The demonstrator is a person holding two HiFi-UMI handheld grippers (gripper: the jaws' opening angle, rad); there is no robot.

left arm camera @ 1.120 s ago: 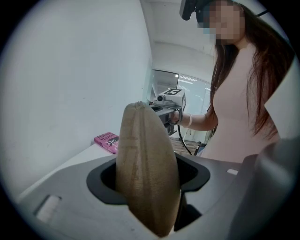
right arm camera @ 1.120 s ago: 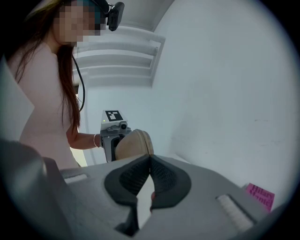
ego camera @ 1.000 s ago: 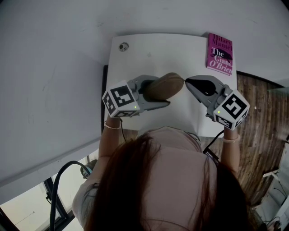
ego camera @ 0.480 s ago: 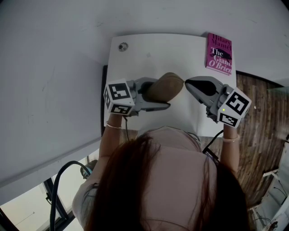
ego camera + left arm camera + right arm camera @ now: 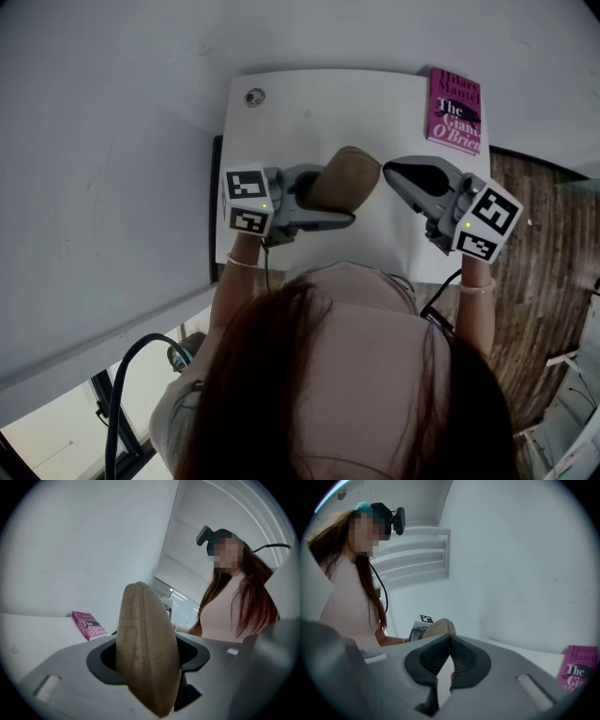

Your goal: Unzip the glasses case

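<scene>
Head view looked steeply down on a white rectangular table (image 5: 309, 103) set against a pale wall, with the person's long dark hair and pale pink top filling the lower frame. The tan, oval, fabric-covered glasses case (image 5: 349, 173) sat over the middle of the table, between the two hand-held tools. The left gripper (image 5: 330, 195) was clamped across the case's near half, one grey jaw on each flank, and its marker cube (image 5: 247, 199) faced up by the table's left edge. Whether the case's underside touched the table could not be told.

Left gripper view confirmed that grip. The case stood on edge between the dark pads, its seam turned toward the camera, and filled the gap from side to side.

The right gripper (image 5: 389, 170) pointed at the case's right end, its tip just beside or touching that end. In the right gripper view its ribbed pads met at their tips, with the rounded end of the case directly behind them. Whether the zip pull was pinched between them could not be made out.

A pink paperback book (image 5: 457, 111) lay flat at the table's far right corner, well apart from the case. A small round fitting (image 5: 254, 97) sat near the far left corner. Brown wooden flooring (image 5: 534, 281) showed to the right of the table.
</scene>
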